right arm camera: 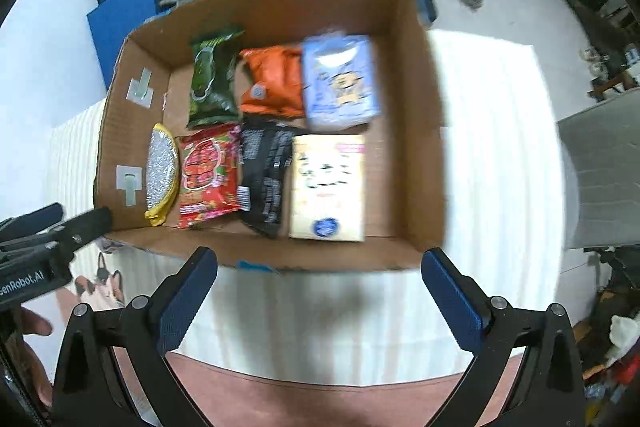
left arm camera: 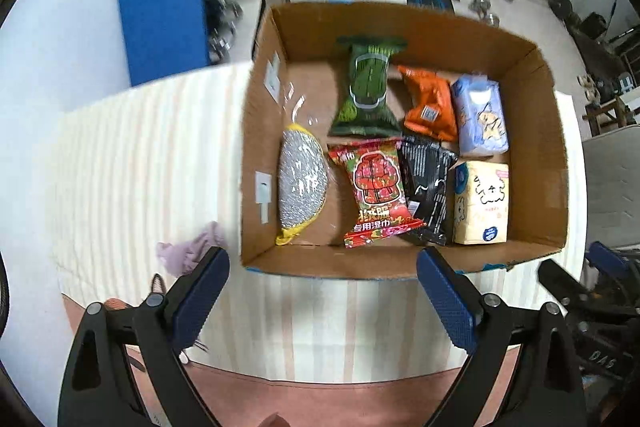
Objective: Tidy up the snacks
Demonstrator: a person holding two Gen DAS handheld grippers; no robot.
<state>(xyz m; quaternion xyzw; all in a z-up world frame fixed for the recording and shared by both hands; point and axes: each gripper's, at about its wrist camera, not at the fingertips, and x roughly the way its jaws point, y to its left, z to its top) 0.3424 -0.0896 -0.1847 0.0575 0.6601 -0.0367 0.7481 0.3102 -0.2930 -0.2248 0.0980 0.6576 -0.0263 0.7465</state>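
A cardboard box (left arm camera: 532,155) (right arm camera: 416,131) stands on a white striped cloth and holds several packs. In the back row lie a green pack (left arm camera: 366,87) (right arm camera: 212,79), an orange pack (left arm camera: 430,103) (right arm camera: 274,83) and a light blue pack (left arm camera: 480,113) (right arm camera: 340,83). The front row has a silver scrubber in a yellow net (left arm camera: 300,183) (right arm camera: 162,167), a red pack (left arm camera: 376,189) (right arm camera: 208,171), a black pack (left arm camera: 426,187) (right arm camera: 266,175) and a cream pack (left arm camera: 482,203) (right arm camera: 328,187). My left gripper (left arm camera: 322,291) and right gripper (right arm camera: 318,287) hover open and empty before the box's near wall.
A lilac cloth scrap (left arm camera: 192,249) lies on the striped cloth (left arm camera: 140,155) left of the box. The left gripper's body (right arm camera: 44,239) shows at the right wrist view's left edge. A blue mat (left arm camera: 162,21), a chair and weights stand on the floor beyond.
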